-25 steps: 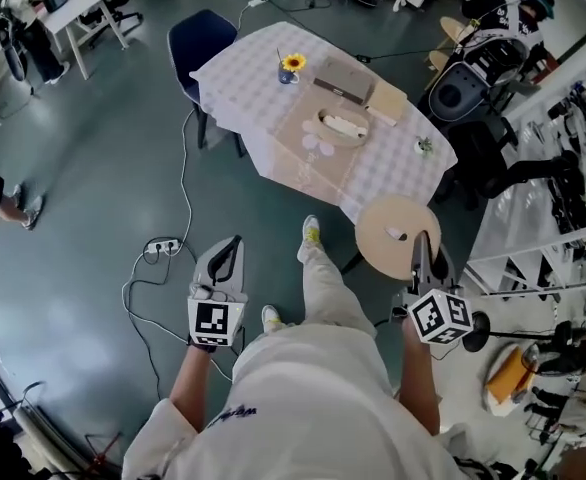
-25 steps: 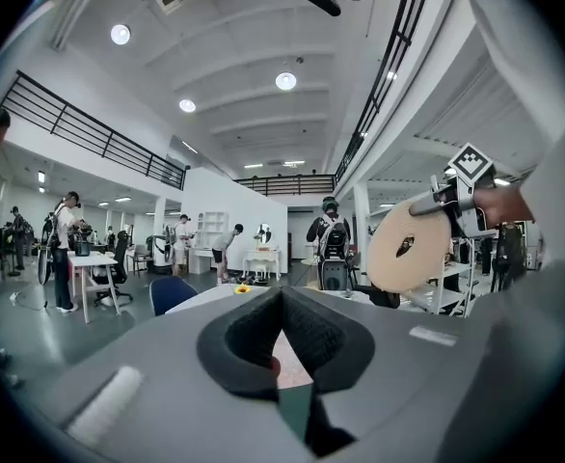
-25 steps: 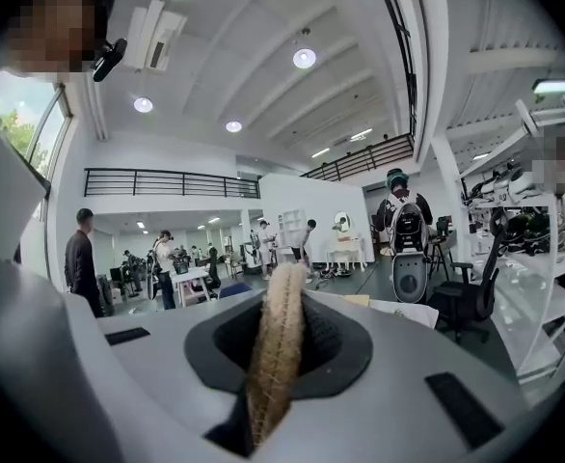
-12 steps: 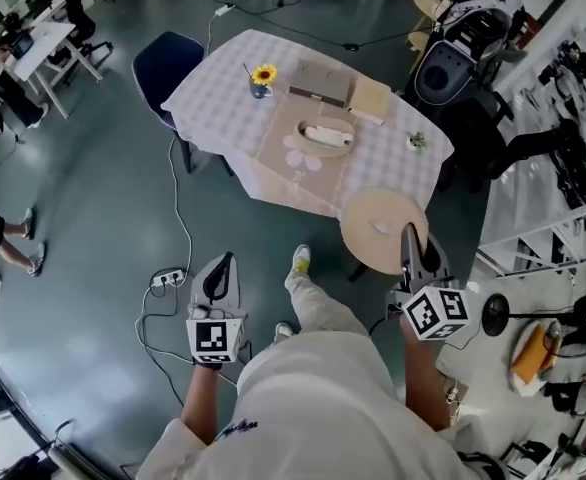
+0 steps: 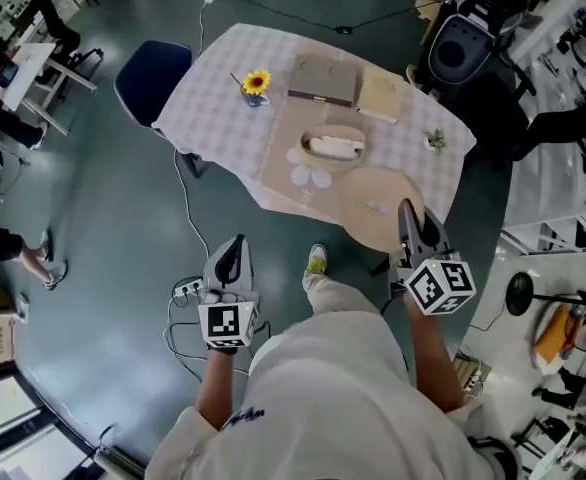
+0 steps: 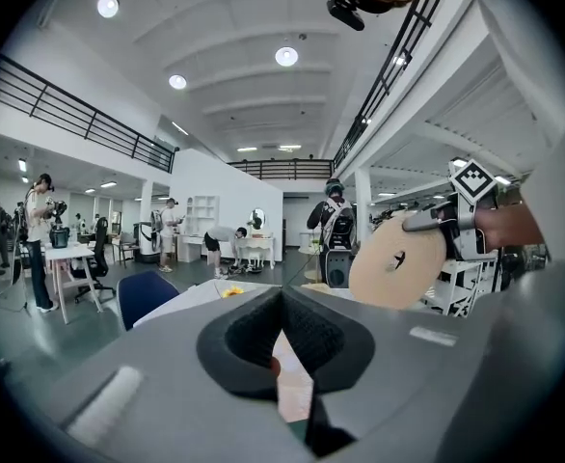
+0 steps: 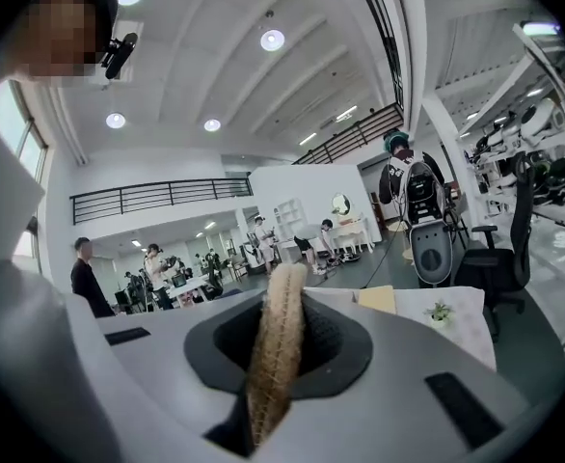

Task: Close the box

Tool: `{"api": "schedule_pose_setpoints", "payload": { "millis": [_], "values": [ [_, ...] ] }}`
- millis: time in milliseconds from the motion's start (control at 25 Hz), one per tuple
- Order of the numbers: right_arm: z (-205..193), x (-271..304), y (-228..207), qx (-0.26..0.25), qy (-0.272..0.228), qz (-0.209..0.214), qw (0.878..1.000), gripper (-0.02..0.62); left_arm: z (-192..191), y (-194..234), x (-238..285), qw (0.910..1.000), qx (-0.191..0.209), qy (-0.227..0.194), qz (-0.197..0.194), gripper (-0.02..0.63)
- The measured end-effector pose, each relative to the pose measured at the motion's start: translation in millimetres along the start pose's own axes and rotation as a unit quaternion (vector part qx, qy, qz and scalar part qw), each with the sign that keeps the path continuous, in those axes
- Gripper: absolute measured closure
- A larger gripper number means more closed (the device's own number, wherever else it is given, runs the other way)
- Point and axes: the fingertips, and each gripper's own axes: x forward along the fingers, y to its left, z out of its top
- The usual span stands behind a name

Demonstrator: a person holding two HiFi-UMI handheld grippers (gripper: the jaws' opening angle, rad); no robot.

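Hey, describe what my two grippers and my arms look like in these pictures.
The left gripper and right gripper have light grey shells tapering to a point, with dark textured pads lining the jaws. Each carries a white cube with black square markers. You wear a white short-sleeved shirt.

A checked table (image 5: 213,103) carries a sunflower (image 5: 257,81), oval basket (image 5: 356,134) and small plant (image 5: 435,140).

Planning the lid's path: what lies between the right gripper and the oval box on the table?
In the head view, only the round lid held by the right gripper, then bare tablecloth up to the oval box.
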Motion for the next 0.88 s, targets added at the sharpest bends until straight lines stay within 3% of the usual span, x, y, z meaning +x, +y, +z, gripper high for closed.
{"api": "schedule_pose_setpoints", "payload": {
  "millis": [280,440,520,880],
  "values": [
    [10.4,114.1,-26.7,0.034,0.020,0.013,0.999,0.552,15.6,23.6,122.0,0.9994,0.003,0.021,-0.028,0.604],
    [-8.1,170.2,-28.4,0.019,0.067,0.018,0.997,0.551,-15.1,36.9,183.9,0.9968,-0.047,0.060,-0.025,0.604],
    [-17.9,192.2,-28.3,0.025,0.084,0.015,0.996,0.552,-30.4,37.1,205.7,0.9946,-0.052,0.082,-0.038,0.604],
    [-48.8,287.7,-32.4,0.004,0.127,-0.079,0.989,0.551,-91.1,54.4,298.7,0.9815,-0.056,0.147,-0.110,0.604]
  ]
}}
